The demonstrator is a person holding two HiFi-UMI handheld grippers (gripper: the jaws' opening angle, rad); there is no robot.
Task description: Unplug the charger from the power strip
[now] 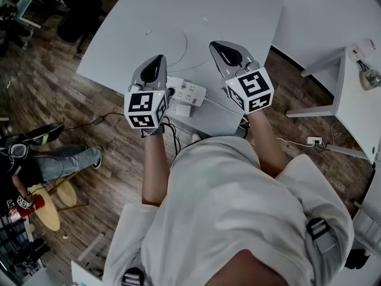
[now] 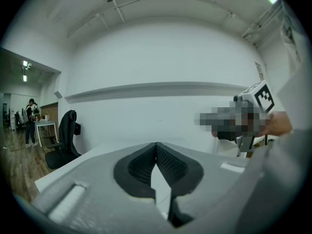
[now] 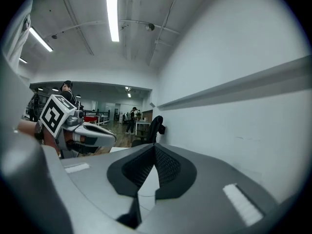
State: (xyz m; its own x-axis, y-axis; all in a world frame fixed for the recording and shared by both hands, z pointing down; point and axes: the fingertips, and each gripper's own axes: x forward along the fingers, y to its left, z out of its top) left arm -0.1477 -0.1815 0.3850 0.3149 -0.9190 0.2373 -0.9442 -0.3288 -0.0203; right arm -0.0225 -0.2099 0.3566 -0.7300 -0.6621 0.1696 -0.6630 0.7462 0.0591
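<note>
In the head view a white power strip (image 1: 191, 92) lies near the front edge of the white table (image 1: 238, 16). A small white charger block (image 1: 183, 109) sits against the strip's near side; whether it is plugged in I cannot tell. My left gripper (image 1: 159, 61) hangs in the air over the strip's left end and my right gripper (image 1: 216, 45) floats to the right of it, both clear of the table. In the left gripper view the left gripper (image 2: 156, 145) is shut with nothing between its pads. The right gripper (image 3: 155, 148) is likewise shut and empty.
A black office chair (image 1: 77, 11) stands at the table's far left. A seated person (image 1: 53, 159) and round wooden stools (image 1: 47, 204) are on the wooden floor at left. A second white table (image 1: 357, 100) and a floor socket (image 1: 314, 140) are at right.
</note>
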